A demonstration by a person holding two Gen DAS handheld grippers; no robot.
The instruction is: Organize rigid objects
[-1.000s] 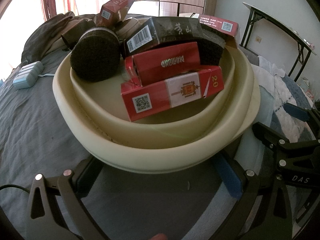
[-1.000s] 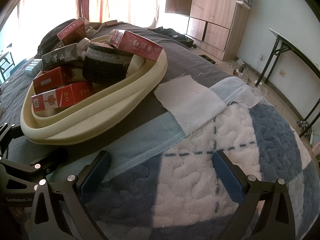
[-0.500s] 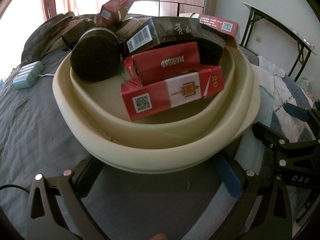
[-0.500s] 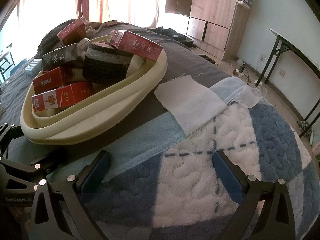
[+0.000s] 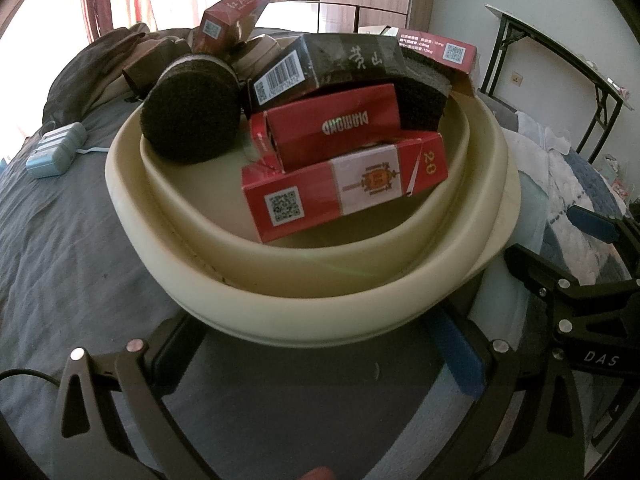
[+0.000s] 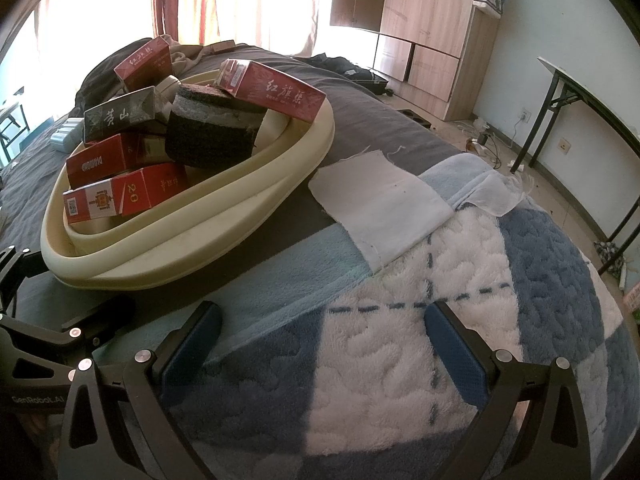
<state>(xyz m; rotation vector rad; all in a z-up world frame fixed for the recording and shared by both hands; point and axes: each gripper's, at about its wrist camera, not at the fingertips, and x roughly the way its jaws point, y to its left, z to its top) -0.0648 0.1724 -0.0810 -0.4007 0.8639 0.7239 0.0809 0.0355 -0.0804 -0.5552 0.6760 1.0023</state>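
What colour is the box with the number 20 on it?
Red with a white panel bearing a gold and red emblem; the box shows best in the left wrist view.

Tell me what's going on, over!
Left gripper open, empty, at the cream tray rim. Right gripper open over the blanket. Boxes piled in tray. Nothing blocking.

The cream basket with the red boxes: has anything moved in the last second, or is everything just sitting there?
Nothing visibly changed. The cream basket, its boxes and sponges lie as before, and both grippers, left and right, stay open and empty.
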